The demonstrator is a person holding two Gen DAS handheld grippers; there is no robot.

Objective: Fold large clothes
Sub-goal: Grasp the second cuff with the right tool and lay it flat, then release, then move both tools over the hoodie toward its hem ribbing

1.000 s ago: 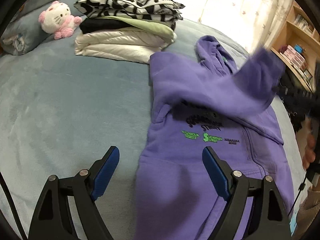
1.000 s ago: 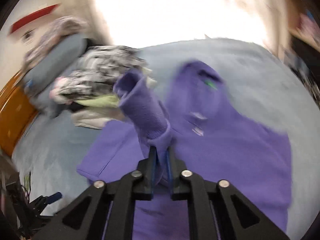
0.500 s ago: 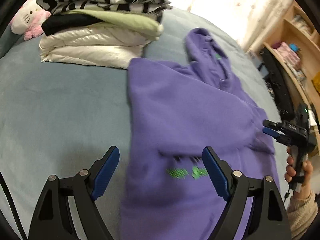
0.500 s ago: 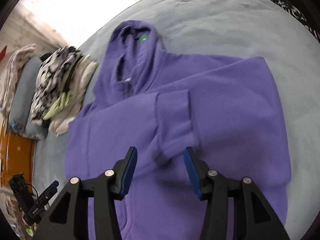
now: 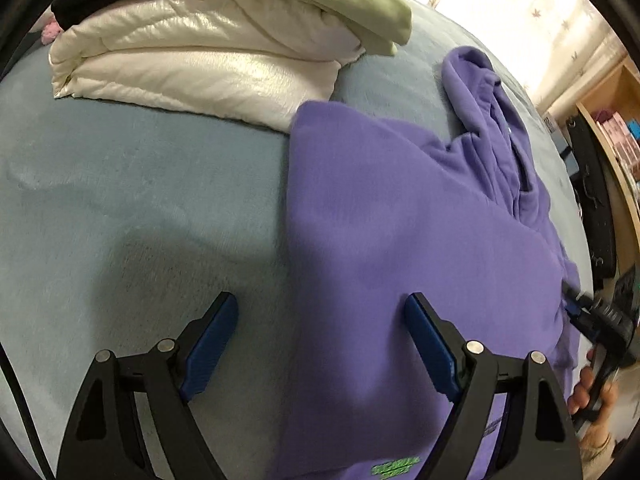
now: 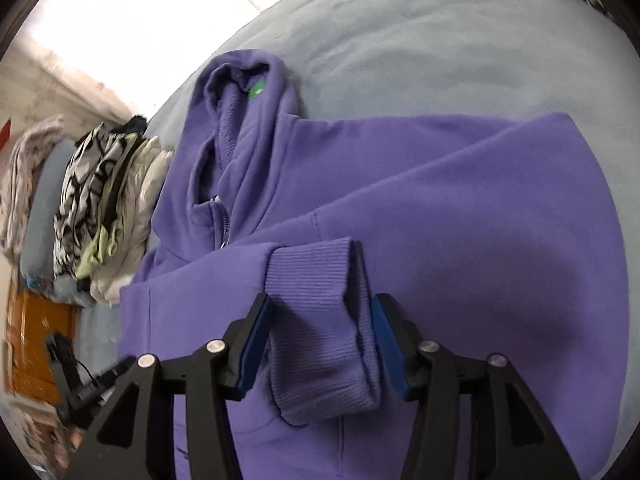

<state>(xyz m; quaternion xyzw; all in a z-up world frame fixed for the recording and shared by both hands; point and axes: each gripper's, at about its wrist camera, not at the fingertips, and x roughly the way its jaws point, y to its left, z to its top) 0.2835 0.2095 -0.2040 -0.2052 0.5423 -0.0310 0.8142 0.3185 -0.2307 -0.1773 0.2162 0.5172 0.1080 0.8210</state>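
A purple zip hoodie (image 5: 400, 220) lies flat on the bed, hood (image 6: 240, 88) pointing away. One sleeve is folded across its chest and ends in a ribbed cuff (image 6: 316, 320). My right gripper (image 6: 320, 304) straddles that cuff; its jaws are closing, with a little gap still showing at each pad. In the left wrist view the right gripper (image 5: 572, 308) sits at the hoodie's far right edge, with a hand (image 5: 592, 392) on it. My left gripper (image 5: 320, 304) hangs open over the hoodie's left edge, one finger above the blanket and one above the cloth, holding nothing.
A stack of folded clothes (image 5: 200, 52) lies just beyond the hoodie's left shoulder, seen also in the right wrist view as the stack (image 6: 108, 200) beside a pillow (image 6: 44, 208). The blue-grey blanket (image 5: 120, 200) covers the bed. A wooden shelf (image 5: 616, 120) stands at the right.
The right gripper carried the raised sleeve down across the chest, let it go, and now stands around the cuff. The left gripper moved up along the hoodie's left edge toward the stack.
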